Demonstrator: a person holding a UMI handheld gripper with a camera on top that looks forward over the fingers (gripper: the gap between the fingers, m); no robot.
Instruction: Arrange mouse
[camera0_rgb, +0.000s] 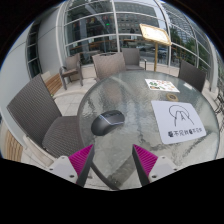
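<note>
A grey computer mouse (108, 121) lies on a round glass table (140, 95), on its near left part. A white mat with a dark logo (172, 115) lies on the table to the right of the mouse. My gripper (113, 160) is above the table's near edge, well short of the mouse. Its two fingers with magenta pads (82, 158) stand wide apart with nothing between them. The mouse sits ahead of the fingers, slightly toward the left one.
A grey woven chair (40, 108) stands left of the table. A small printed card (158, 85) lies farther back on the table. Beyond are wooden chairs (70, 74), a wooden table (153, 33) and a glass-fronted building (110, 25).
</note>
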